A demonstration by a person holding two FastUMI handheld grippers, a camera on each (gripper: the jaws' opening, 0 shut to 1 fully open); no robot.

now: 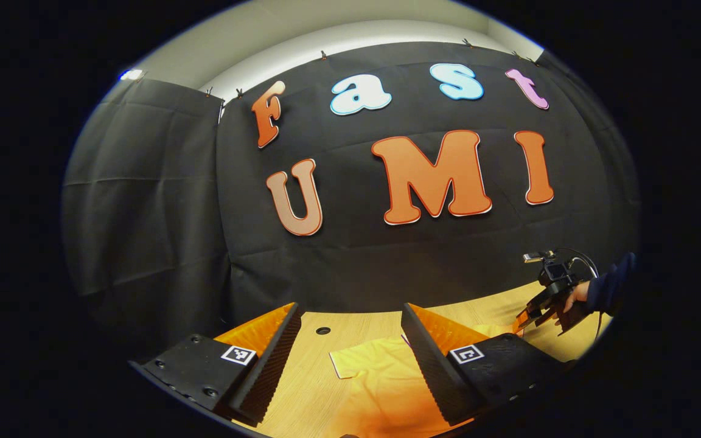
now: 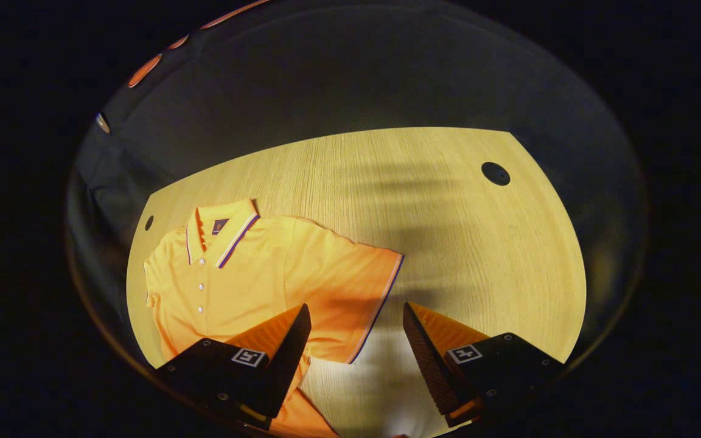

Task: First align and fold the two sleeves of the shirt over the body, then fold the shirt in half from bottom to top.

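Wooden table (image 2: 448, 231), light-grained, with round cable holes near its far edge; it carries an orange polo shirt (image 2: 247, 274) lying flat and face up, collar toward the far side, button placket closed. In the right gripper view the shirt occupies the left part of the tabletop, and one short sleeve (image 2: 350, 292), edged with a dark stripe, is spread outward on the wood toward the centre. The right gripper (image 2: 356, 340) hangs above this sleeve with its jaws spread wide: one finger stands over the sleeve cloth, the other over bare wood just beside the striped cuff, and neither is seen pressing the fabric. In the left gripper view the left gripper (image 1: 350, 347) is likewise spread wide and holds nothing, poised over the table with a sleeve edge of the shirt (image 1: 381, 377) lying between and beneath its fingers. Farther right in that view, the other gripper appears small near the table edge, held by a hand (image 1: 575, 295) emerging from a dark sleeve (image 1: 612, 286).
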